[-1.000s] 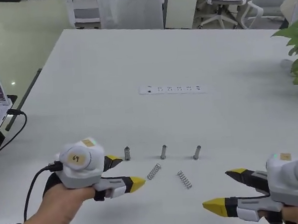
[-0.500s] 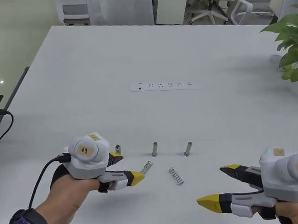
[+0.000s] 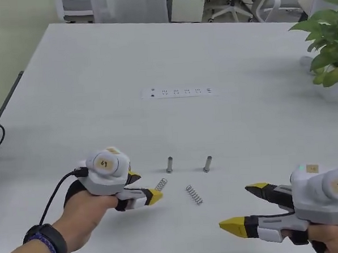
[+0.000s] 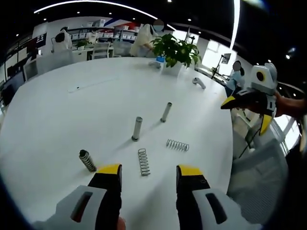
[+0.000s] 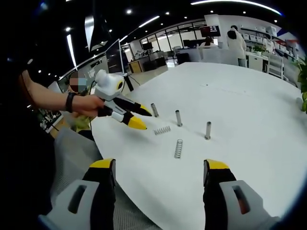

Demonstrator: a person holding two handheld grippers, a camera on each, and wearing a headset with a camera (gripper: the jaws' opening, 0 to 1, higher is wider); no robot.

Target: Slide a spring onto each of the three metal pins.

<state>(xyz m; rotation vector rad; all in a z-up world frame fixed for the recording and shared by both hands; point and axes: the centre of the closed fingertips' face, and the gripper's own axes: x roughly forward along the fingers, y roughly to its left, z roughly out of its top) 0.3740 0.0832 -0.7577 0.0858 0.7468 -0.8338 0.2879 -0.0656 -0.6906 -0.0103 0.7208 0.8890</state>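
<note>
Since the left gripper (image 4: 148, 170) gapes empty with a spring (image 4: 142, 162) lying just ahead between its jaws, it should ease forward and pinch mid-coil, gently. Its view reveals a sprung pin (image 4: 87, 160) beside the left jaw, masked from the head camera; beyond stand the bare mid pin (image 4: 137, 128) and far pin (image 4: 166, 111), then the right gripper (image 4: 245, 114), spread wide.

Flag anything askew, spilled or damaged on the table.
Nothing stands out. The middle pin and right pin stand upright and bare, the left pin already wears its spring, and the left loose spring and right loose spring lie flat on the table, looking intact.
</note>
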